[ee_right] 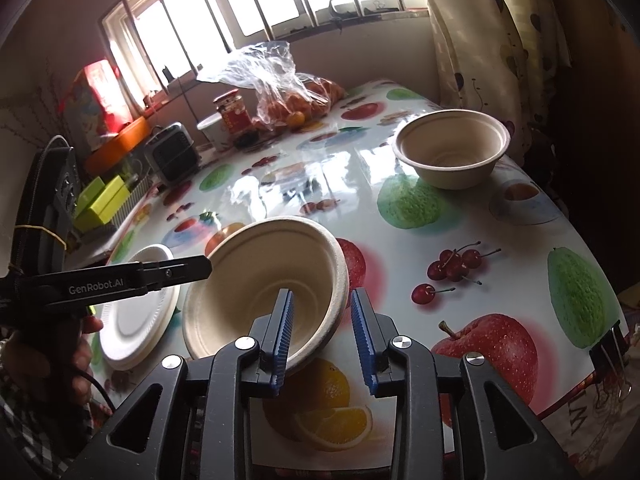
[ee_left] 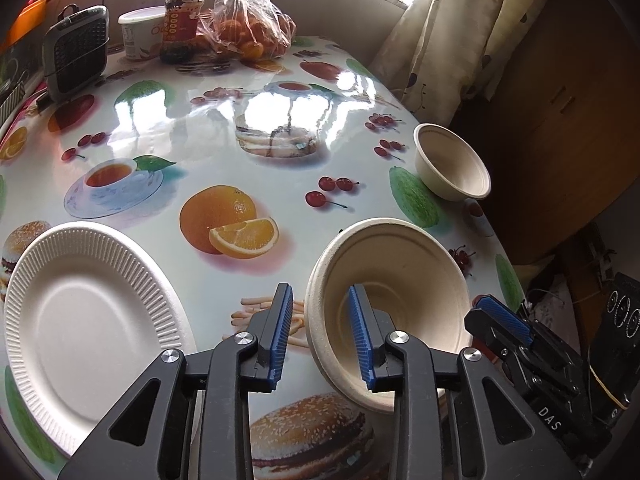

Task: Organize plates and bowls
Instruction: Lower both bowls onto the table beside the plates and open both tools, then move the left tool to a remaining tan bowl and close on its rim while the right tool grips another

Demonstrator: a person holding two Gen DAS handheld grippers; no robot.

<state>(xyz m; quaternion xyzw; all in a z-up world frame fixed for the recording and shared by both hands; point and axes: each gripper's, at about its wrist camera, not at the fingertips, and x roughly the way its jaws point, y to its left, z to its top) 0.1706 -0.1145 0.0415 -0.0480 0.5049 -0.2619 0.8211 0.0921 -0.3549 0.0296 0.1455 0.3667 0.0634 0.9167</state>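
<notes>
A beige paper bowl (ee_left: 400, 272) (ee_right: 256, 272) is tilted on its side near the front of the fruit-print table (ee_left: 224, 128) (ee_right: 472, 232). My left gripper (ee_left: 320, 332) straddles its left rim, one pad outside and one inside, open, with a gap showing beside the rim. My right gripper (ee_right: 322, 336) straddles the opposite rim the same way, open. Each gripper shows in the other's view. A second beige bowl (ee_left: 452, 164) (ee_right: 452, 148) stands upright at the far right edge. A white ribbed paper plate (ee_left: 80, 320) (ee_right: 132, 324) lies to the left.
At the back stand a plastic bag of oranges (ee_left: 248, 28), a red-labelled jar (ee_left: 184, 20), a white tub (ee_left: 142, 32) and a small grey fan heater (ee_left: 76, 56). A curtain (ee_left: 460, 20) hangs past the table's right edge. A person's hand (ee_right: 24, 356) holds the left gripper.
</notes>
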